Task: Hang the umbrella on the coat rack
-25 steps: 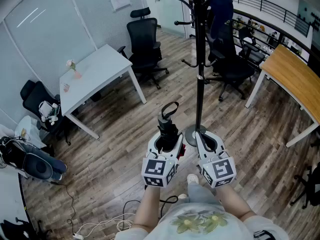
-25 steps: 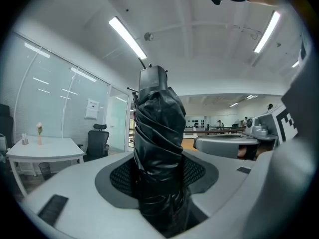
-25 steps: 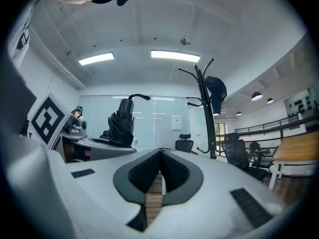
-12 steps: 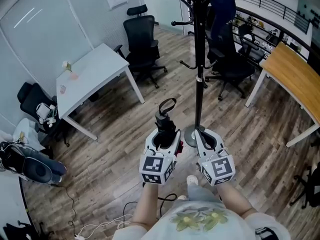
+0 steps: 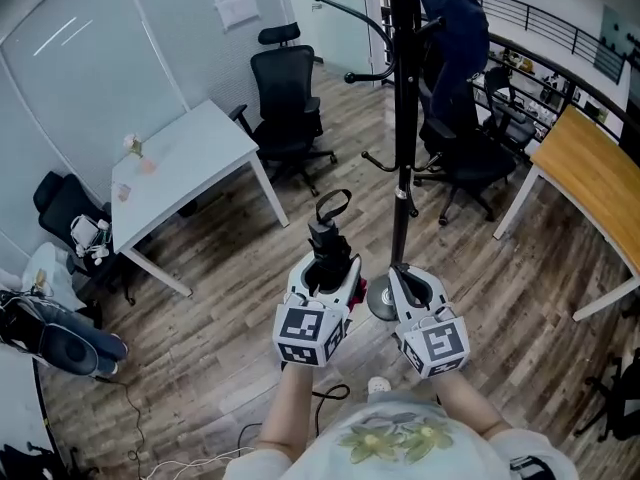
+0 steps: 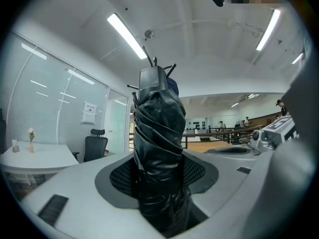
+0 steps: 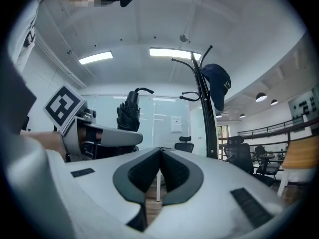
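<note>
- Head view puts the left gripper [image 5: 322, 268] clamped on the folded black umbrella [image 5: 328, 240], which stands upright between its jaws with the strap loop [image 5: 333, 206] on top.
- In the right gripper view, the right gripper [image 7: 159, 159] has its jaws pressed together with nothing in them.
- The approach seems to be the step in hand: the coat rack [image 5: 402, 118] stands just ahead, its base [image 5: 380, 300] beside the right gripper.
- Next, the umbrella likely needs lifting so the loop slips over a hook [image 5: 350, 13].
- Hooks on the left look free; a dark cap [image 7: 218, 83] occupies an upper one.
- Bare floor lies ahead; the white table [image 5: 190, 153] and the office chair [image 5: 285, 88] stand well apart to the left.
</note>
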`<state>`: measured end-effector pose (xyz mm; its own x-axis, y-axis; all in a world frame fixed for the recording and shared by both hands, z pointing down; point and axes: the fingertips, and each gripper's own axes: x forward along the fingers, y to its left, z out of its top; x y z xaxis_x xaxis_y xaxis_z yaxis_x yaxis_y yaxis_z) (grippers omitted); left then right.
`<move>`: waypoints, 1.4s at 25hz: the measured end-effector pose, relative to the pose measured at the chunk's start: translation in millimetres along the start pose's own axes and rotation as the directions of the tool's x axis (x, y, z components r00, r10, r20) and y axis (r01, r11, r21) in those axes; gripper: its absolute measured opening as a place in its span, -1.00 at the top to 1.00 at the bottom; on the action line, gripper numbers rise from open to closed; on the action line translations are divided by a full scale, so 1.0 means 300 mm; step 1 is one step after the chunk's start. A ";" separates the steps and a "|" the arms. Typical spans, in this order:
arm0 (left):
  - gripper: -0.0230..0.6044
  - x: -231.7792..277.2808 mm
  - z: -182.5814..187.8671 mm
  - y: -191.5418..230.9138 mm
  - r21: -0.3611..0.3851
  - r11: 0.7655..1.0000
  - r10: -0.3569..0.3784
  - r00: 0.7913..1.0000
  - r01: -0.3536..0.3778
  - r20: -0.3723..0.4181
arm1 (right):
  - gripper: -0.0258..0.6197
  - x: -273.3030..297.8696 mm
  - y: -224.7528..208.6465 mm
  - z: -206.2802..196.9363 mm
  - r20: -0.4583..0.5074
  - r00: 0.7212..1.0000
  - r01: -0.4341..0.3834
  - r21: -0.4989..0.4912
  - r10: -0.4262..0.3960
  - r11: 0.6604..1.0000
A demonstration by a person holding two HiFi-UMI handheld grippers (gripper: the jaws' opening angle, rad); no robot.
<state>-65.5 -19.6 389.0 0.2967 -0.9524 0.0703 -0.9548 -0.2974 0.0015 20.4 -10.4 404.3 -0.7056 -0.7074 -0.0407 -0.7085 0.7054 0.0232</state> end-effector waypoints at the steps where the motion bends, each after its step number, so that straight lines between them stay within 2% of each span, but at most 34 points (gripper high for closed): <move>1: 0.20 0.023 0.024 0.004 0.006 1.000 -0.003 1.000 0.003 0.010 | 0.91 0.014 -0.013 0.001 0.003 1.000 -0.006 -0.001 0.006 1.000; 6: 0.20 0.109 0.097 0.014 0.024 1.000 -0.015 0.999 0.014 0.051 | 0.91 0.075 -0.075 0.002 0.008 1.000 -0.027 -0.008 0.027 1.000; 14: 0.20 0.227 0.064 0.098 -0.003 1.000 -0.023 1.000 0.023 0.019 | 0.91 0.193 -0.128 -0.019 0.010 1.000 -0.030 0.000 0.030 1.000; 22: 0.20 0.399 0.087 0.203 0.012 0.996 -0.088 0.996 0.087 0.003 | 0.91 0.352 -0.191 -0.030 0.002 1.000 0.008 0.008 -0.008 1.000; 35: 0.20 0.573 0.210 0.284 0.054 0.983 -0.178 0.983 0.175 0.052 | 0.91 0.521 -0.290 -0.007 0.018 0.998 0.066 -0.015 -0.066 0.998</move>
<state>-94.7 -213.0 338.3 0.4621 -0.8866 0.0173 -0.8857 -0.4624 -0.0403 -28.3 -182.4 398.1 -0.6570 -0.7515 -0.0597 -0.7538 0.6561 0.0357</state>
